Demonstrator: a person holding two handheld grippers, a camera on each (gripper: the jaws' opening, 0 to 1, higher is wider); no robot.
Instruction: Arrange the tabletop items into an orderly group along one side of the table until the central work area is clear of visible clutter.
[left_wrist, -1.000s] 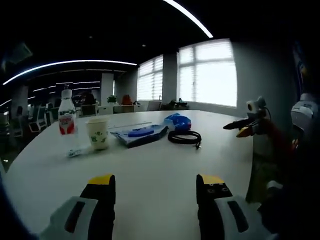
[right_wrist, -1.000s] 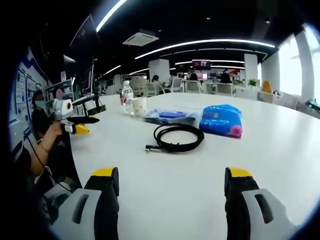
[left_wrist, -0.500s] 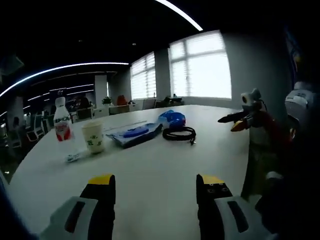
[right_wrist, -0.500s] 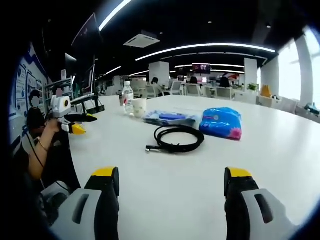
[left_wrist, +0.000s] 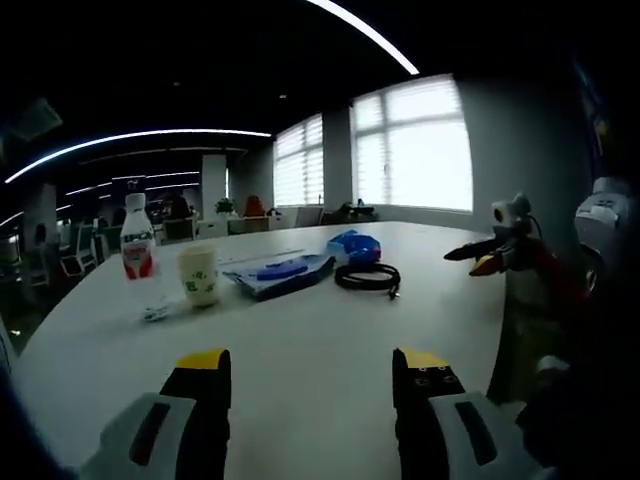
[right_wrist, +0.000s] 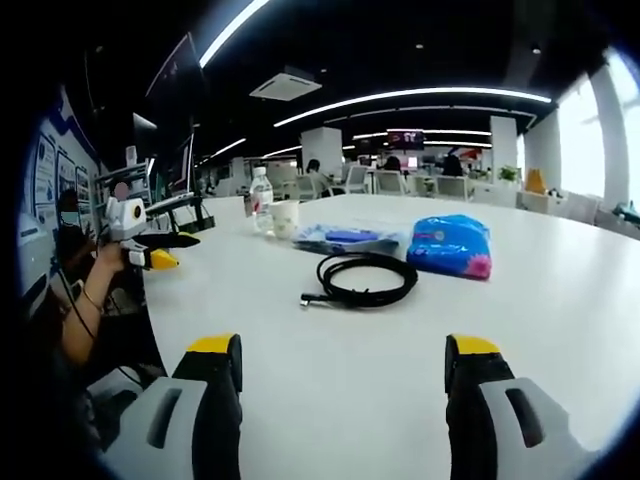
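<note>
Nothing grasped yet: left gripper (left_wrist: 310, 385) and right gripper (right_wrist: 338, 380) both hover over bare white table (right_wrist: 560, 290) with jaws spread wide and released, yellow-tipped, well short of the clutter. Probably the reach-in step, so best to start with whichever item lies nearest, likely the coiled black cable (right_wrist: 362, 279), seen also in the left gripper view (left_wrist: 368, 276). Floppy, loose loops with a plug end trailing, so pinch across several strands at once or risk dragging the coil open. Just beyond it, to the right, a soft crinkly blue packet (right_wrist: 449, 244), easy to squeeze. Farther left, a flat clear sleeve holding something blue (right_wrist: 342, 238), slippery and thin, better slid than lifted. Farthest off, a paper cup (right_wrist: 285, 217) and a clear plastic bottle (right_wrist: 261, 197) with red label, both upright, close together, light and tippable. Near the cup, a small crumpled wrapper (left_wrist: 154, 312).
</note>
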